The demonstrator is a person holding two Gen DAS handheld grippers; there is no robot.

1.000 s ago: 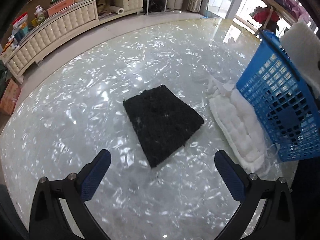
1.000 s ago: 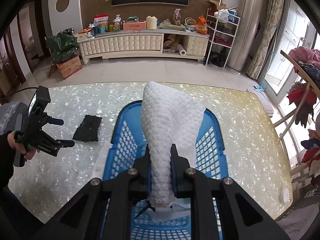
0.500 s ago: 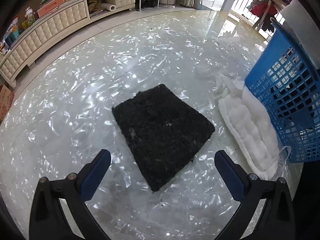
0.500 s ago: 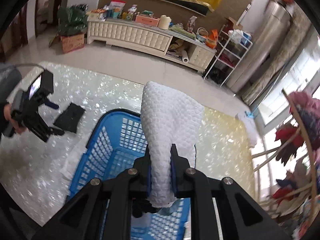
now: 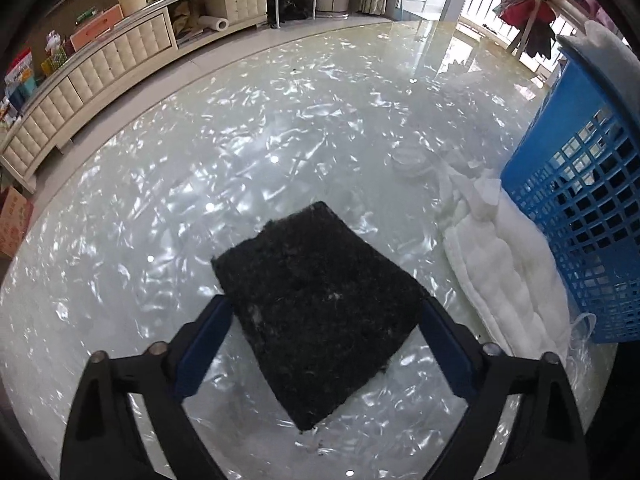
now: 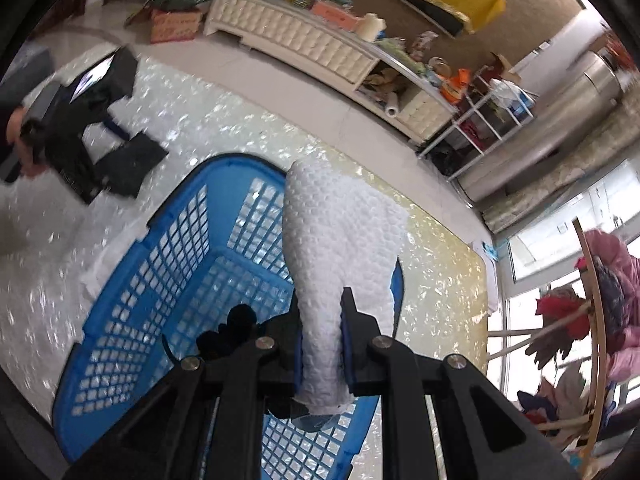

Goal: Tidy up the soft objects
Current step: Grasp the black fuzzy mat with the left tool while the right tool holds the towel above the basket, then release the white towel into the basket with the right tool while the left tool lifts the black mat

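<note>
Against the view a second ago, the left gripper (image 5: 324, 312) has come down over the black fuzzy pad (image 5: 320, 308), which now fills the space between its blue fingers (image 5: 208, 340). The jaws are closing from full width; the pads stand at the pad's two side corners, and contact cannot be confirmed. Judgement: a pickup of this pad is beginning.

The right gripper (image 6: 322, 344) has rolled since then, so the blue laundry basket (image 6: 180, 248) now sits tilted in its view. It is clamped tight on the white quilted cloth (image 6: 340, 248), held above the basket's open top, not yet released.

Position: the black pad lies flat on the glossy pearl-patterned table (image 5: 160, 200), left of the basket and apart from it. A white padded cloth (image 5: 504, 272) lies between them, against the basket's side wall.

Orientation: the black pad sits diamond-wise to the left gripper, long axis running from near-right corner to far-left corner. The white quilted cloth's long axis runs away from the right gripper, widening toward its far end.
</note>
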